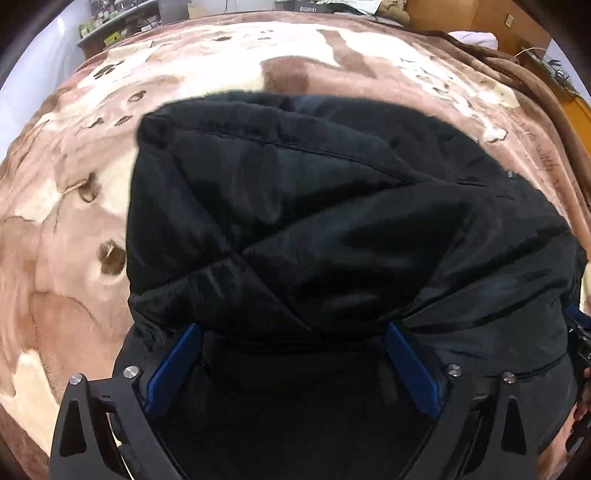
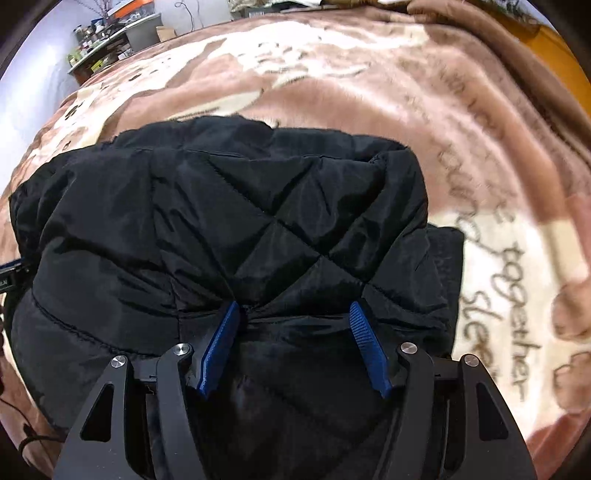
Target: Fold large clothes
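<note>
A plush brown and cream blanket (image 1: 332, 66) with paw prints and dark cursive lettering (image 2: 513, 295) fills most of both views. At the upper left of the frame stands a cluttered shelf (image 2: 107, 40) against a pale wall (image 2: 33, 48). Orange-brown wooden furniture (image 1: 461, 14) sits at the upper right.

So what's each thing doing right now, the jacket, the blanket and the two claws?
black jacket: folded over in a puffy heap on the blanket.
blanket: spread out under the jacket.
left claw: fingers wide apart, jacket fabric between them, grip unclear.
right claw: pinching a thick fold of the jacket.
</note>
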`<move>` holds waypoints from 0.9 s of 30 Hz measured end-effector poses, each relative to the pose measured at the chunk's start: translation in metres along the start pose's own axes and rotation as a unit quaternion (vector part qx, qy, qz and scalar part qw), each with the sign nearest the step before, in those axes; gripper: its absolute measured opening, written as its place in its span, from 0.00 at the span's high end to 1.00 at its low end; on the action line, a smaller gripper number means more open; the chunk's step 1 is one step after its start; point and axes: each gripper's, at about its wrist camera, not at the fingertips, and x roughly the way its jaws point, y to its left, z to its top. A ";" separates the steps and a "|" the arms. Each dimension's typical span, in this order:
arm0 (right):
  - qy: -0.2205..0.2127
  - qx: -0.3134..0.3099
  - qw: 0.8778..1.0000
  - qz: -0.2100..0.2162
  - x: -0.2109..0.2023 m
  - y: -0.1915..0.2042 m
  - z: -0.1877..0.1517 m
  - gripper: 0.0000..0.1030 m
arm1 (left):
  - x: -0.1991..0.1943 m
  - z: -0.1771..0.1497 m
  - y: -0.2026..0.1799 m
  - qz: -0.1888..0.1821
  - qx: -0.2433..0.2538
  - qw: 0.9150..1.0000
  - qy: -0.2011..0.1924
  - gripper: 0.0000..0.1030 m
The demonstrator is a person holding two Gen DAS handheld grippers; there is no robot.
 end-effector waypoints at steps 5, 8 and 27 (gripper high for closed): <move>0.006 -0.001 1.000 -0.009 -0.001 0.004 -0.003 0.40 | 0.004 -0.001 -0.001 0.010 -0.006 1.000 0.003 0.00; -0.002 -0.003 1.000 -0.008 -0.017 0.003 -0.004 0.40 | -0.016 0.002 0.005 0.000 -0.012 1.000 -0.002 0.01; -0.026 -0.043 0.999 -0.008 -0.027 0.016 -0.054 0.38 | -0.009 -0.043 0.050 0.003 -0.048 0.999 -0.001 0.00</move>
